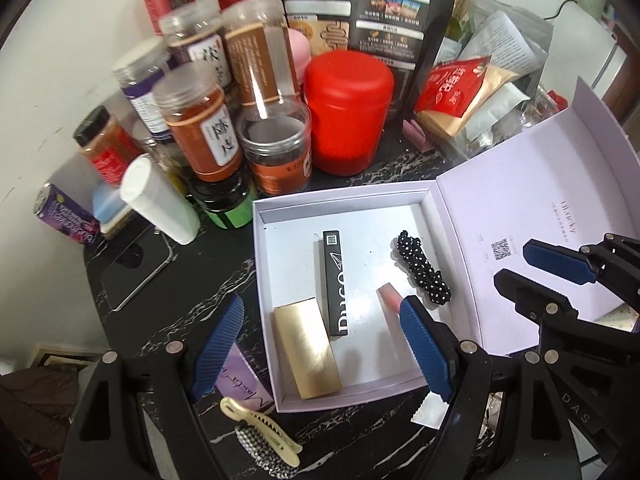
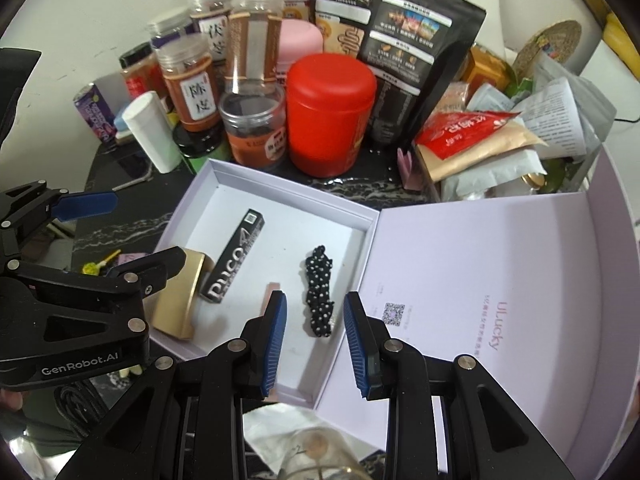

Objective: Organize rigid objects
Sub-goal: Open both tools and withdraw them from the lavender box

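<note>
- Left gripper (image 1: 324, 344): jaws spread wide, holding nothing, above the near-left corner of the open lavender box (image 1: 262, 264).
- Right gripper (image 2: 316, 344): jaws narrowly parted, empty, above the box's near edge.
- Box floor: gold case (image 1: 308, 352) against the left wall; black Puco carton (image 1: 335, 280) beside it; pink tube (image 1: 390, 300); polka-dot scrunchie (image 1: 424, 272) near the hinge.
- Lid (image 2: 500, 280) lies open to the right.
- Jars and red canister (image 1: 348, 112) crowd the far edge.
- Cream hair clip (image 1: 260, 428) lies outside the near-left corner.

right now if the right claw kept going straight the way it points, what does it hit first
Probably the black polka-dot scrunchie lying in the open white box; it sits between the right claw pads' line of travel. Depth is hard to judge, so the box floor beside it or the small pink stick could come first.
</note>
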A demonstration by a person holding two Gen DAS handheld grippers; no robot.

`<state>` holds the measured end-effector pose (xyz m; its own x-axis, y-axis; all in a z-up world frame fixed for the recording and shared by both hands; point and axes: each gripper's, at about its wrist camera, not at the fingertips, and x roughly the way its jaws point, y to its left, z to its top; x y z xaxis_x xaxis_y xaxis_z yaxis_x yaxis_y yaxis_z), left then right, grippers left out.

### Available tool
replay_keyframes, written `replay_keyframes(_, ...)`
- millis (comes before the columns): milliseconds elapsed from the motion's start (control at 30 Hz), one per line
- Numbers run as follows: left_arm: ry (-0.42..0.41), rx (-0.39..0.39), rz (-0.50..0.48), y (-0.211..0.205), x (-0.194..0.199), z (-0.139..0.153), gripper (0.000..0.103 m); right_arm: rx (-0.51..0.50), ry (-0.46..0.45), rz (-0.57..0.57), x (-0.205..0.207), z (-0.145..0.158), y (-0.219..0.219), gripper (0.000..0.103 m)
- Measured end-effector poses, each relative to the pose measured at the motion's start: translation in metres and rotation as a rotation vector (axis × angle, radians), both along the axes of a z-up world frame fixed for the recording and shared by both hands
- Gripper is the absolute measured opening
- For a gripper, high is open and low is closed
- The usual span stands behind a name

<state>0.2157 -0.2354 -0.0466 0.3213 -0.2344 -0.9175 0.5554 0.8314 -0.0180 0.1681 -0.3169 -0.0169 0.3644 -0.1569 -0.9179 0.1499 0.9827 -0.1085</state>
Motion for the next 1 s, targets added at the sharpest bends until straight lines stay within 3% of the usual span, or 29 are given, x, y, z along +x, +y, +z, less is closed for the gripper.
replay_keyframes(667,-0.113,-0.033,0.038,0.061,-0.060,0.053,0.081,-0.026,-0.064,0.051,-0.056,0.042,0.059,0.030)
replay_keyframes(1000,-0.126,-0.031,0.062,0.094,-0.100,0.052,0.081,-0.031,-0.068,0.099,-0.090,0.045,0.092,0.030)
